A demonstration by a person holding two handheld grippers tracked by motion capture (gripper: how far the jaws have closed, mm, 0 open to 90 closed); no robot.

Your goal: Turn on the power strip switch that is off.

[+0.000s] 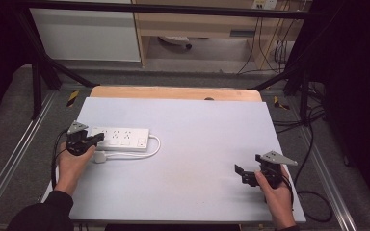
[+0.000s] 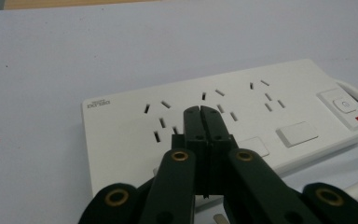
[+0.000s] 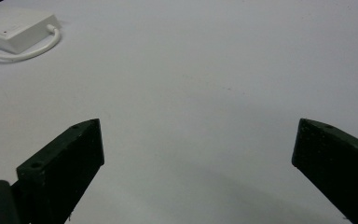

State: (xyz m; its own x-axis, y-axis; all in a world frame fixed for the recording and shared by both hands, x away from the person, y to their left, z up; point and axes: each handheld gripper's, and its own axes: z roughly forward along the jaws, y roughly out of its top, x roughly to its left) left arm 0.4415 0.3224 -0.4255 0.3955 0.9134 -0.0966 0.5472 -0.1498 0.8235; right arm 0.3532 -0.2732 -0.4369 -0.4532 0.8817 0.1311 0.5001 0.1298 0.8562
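A white power strip [image 1: 123,137] lies on the left part of the pale table sheet [image 1: 197,120]; its white cable [image 1: 153,148] loops round to a plug [image 1: 100,157] lying in front of it. My left gripper [image 1: 98,138] hovers at the strip's left end, shut with nothing between its jaws. In the left gripper view the closed tips [image 2: 200,111] sit just over the strip [image 2: 261,116], near its left socket holes; a switch with a red mark [image 2: 347,106] is at the right end. My right gripper [image 1: 247,167] stands open at the front right, empty [image 3: 198,128], with the strip [image 3: 16,30] far off.
A wooden table edge [image 1: 173,92] shows behind the sheet. Metal frame rails [image 1: 9,159] run along both sides, and black cables [image 1: 313,144] trail on the floor at the right. A cabinet and desk stand beyond the table.
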